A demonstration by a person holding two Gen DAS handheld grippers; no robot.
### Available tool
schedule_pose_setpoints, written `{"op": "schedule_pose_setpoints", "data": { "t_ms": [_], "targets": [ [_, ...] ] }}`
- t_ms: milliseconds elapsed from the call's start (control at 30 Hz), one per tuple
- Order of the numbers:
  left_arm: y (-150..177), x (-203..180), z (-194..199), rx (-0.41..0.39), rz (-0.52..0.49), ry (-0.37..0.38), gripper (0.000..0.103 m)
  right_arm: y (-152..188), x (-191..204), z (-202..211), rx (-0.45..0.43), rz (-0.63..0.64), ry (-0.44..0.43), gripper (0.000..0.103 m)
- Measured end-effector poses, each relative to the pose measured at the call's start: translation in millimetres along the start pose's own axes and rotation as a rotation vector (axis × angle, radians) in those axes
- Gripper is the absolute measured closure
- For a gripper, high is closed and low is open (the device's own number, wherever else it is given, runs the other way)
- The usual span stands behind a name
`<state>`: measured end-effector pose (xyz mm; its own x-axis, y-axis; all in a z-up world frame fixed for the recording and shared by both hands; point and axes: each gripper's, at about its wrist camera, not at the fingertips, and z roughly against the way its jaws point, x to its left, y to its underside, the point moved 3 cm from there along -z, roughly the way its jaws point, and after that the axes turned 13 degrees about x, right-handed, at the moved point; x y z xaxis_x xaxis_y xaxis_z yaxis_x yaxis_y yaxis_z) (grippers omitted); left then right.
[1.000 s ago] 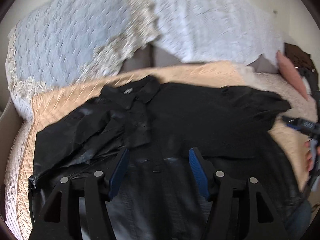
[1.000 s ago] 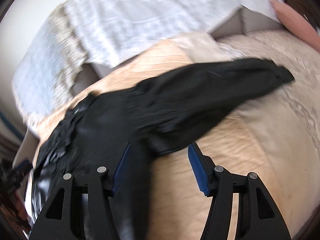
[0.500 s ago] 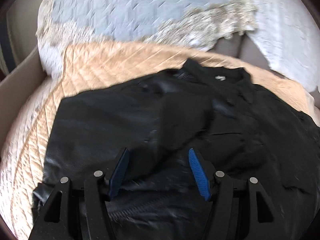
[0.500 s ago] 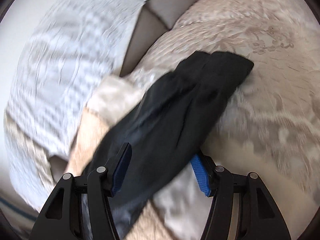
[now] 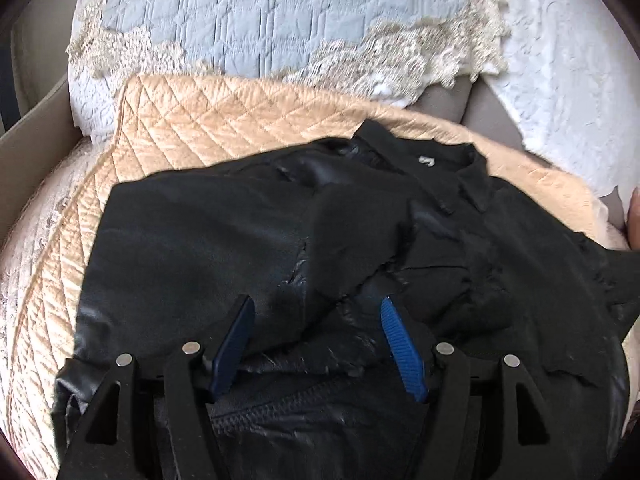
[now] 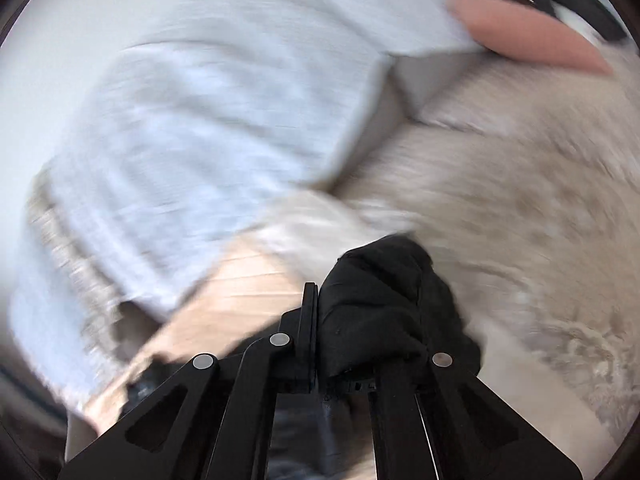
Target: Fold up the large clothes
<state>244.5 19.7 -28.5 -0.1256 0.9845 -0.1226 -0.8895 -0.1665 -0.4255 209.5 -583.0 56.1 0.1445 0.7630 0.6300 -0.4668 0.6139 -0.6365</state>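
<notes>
The black jacket (image 5: 248,240) is lying spread out on a peach quilt (image 5: 208,128), directly ahead of and beneath the left hand-held gripper (image 5: 316,332). Its collar (image 5: 424,160), with a small pale label, is pointing to the far side, away from that hand-held gripper, and a zipper line is running just under the blue pads (image 5: 400,348). One panel of cloth is folding over the middle of the jacket, leaving creased, shiny patches beside the matt ones. The left hand-held gripper is hanging above the jacket with its jaws apart and opening further; jacket cloth is showing in the gap between the pads, but neither pad is pressing on it.

The right hand-held gripper (image 6: 316,320) is clamping shut on a bunched part of the jacket (image 6: 384,304): the black cloth is bulging out just to the right of the closed fingers and draping back over the frame. The right wrist view is smearing with blur, so which part of the jacket it is cannot be told.

Beyond the left hand-held gripper, past the quilt, a pale blue pillow (image 5: 280,20) with a lace border is leaning at the far side, and a white pillow (image 5: 568,100) is sitting to its right. In the right wrist view a white pillow (image 6: 192,132) is filling the upper left, a cream textured bedcover (image 6: 520,200) is spreading to the right, and something pink (image 6: 528,36), too blurred to identify, is lying at the top right edge.
</notes>
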Motion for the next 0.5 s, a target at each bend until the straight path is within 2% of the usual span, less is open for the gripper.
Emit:
{"op": "schedule_pose_setpoints", "data": {
  "t_ms": [133,267,367,433,500],
  "targets": [
    [2,-6,19,-0.042,-0.034,0.018,0.035,28,92,-4,0.050,0.185,-0.092,0.099],
    [1,-7,28,-0.066,-0.066,0.014,0.035,76,163,-41,0.167,0.329,-0.165,0.099],
    [3,-2,27,-0.068,-0.074,0.015,0.035,122,189,-88,0.303,0.377,-0.184,0.099],
    [4,2,23,-0.062,-0.072,0.014,0.035,158,197,-129,0.424,0.409,-0.186,0.096],
    [5,7,19,-0.047,-0.061,0.029,0.035,189,192,-160,0.562,0.414,-0.151,0.087]
  ]
}}
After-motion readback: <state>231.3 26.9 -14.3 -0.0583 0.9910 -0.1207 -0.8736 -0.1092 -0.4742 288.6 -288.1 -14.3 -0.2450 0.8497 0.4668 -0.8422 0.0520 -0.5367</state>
